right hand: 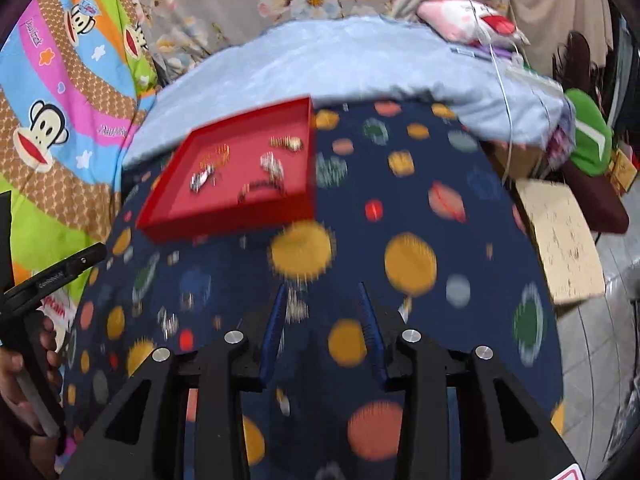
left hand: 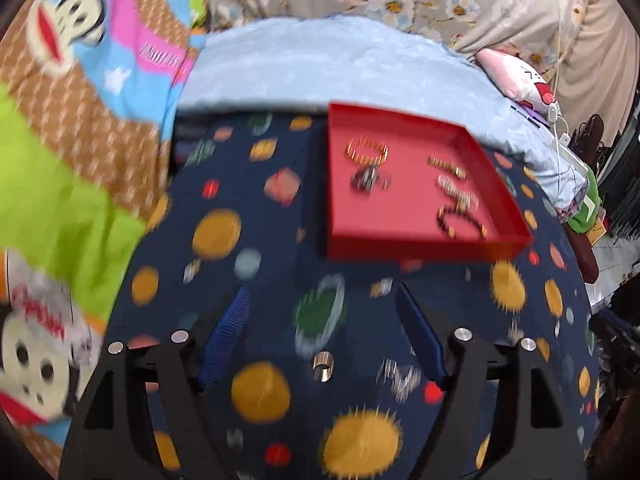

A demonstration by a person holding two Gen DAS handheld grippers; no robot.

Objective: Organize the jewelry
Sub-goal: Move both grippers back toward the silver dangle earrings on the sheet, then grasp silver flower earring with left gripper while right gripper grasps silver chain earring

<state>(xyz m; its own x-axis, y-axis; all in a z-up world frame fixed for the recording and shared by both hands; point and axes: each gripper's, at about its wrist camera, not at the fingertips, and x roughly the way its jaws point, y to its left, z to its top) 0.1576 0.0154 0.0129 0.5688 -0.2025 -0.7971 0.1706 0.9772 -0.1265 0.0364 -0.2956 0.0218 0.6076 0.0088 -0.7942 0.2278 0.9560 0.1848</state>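
Both the left gripper (left hand: 322,306) and the right gripper (right hand: 324,300) are seen with jaws parted and nothing held, the red tray (left hand: 420,246) of jewelry (left hand: 460,200) being located ahead of the fingertips on the patterned cloth (left hand: 224,184).

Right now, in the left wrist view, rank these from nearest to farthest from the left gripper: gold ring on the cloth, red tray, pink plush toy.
1. Gold ring: on the dotted cloth, between the left gripper fingers.
2. Red tray: ahead, slightly right, holding jewelry.
3. Pink plush toy: far upper right, on the bed.
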